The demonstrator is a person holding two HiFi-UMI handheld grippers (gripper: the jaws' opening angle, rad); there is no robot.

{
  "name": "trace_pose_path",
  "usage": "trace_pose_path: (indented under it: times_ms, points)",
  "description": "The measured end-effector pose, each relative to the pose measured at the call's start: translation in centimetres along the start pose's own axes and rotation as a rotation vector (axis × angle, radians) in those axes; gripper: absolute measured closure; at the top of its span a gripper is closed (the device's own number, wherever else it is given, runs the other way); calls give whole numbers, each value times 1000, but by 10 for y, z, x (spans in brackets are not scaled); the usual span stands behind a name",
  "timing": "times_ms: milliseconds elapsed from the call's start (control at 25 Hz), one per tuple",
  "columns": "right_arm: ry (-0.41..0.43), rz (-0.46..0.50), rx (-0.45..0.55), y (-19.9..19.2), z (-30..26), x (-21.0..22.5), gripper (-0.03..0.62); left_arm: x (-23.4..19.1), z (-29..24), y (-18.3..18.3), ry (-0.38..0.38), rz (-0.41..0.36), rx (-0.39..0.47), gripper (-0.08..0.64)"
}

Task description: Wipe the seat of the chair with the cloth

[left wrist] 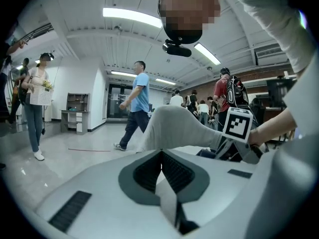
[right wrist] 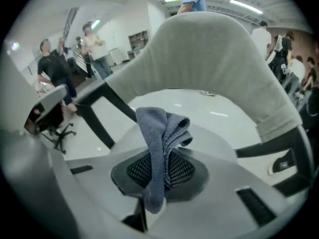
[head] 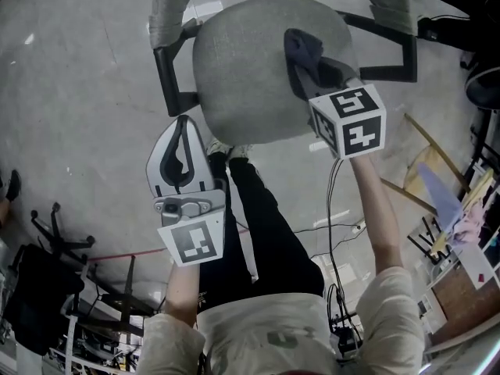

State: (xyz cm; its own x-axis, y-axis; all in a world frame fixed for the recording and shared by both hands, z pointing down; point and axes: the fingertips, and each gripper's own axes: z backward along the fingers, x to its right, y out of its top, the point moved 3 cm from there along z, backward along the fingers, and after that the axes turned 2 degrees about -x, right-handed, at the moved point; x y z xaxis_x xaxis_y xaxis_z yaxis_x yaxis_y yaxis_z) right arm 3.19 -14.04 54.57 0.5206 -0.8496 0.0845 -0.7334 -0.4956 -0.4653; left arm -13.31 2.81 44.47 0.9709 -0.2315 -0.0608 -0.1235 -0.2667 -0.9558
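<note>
Left gripper [head: 183, 135] worry: it hangs just off the chair [head: 373, 6] and steadies nothing, so a hard push may shift the chair.
Cloth [right wrist: 162, 131] worry: it is bunched up, so it may slip out or wipe only a thin strip.
Left gripper state: jaws together, holding nothing.
Right gripper [head: 307, 59] state: jaws squeezed on the blue cloth, over the seat [head: 234, 92]; I cannot tell if they touch.

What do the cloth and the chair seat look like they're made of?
Cloth: seemingly terry or microfibre, blue-grey, matte; its nubby pile and limp folds suggest so. Chair seat: probably woven upholstery fabric, grey, matte, with fine speckled texture.
</note>
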Motion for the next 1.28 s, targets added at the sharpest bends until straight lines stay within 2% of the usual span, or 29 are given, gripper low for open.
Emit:
trace_pose_path:
  times_ms: [120,200,360,480,680,840,1080,1280]
  points:
    - [213,-52,6,-2,-6,-67,543,-3,1,3,5,-3,13,545]
    - [310,-80,-19,-12,-16,-105,543,-5,3,3,8,-6,18,545]
    - [452,-160,-89,-43,-40,-168,542,-7,6,0,13,-1,16,545]
    - [513,-220,-137,-65,-61,-202,543,-8,8,-5,15,6,6,545]
    - [476,-263,-157,-83,-89,-212,543,-7,10,-10,15,12,-5,545]
    - [413,-230,-163,-90,-99,-194,543,-6,10,-12,13,11,-6,545]
    - [403,-223,-172,-98,-91,-174,542,-1,9,-10,2,8,-5,545]
    - [358,-218,-181,-110,-81,-143,542,9,5,-11,-26,-3,-11,545]
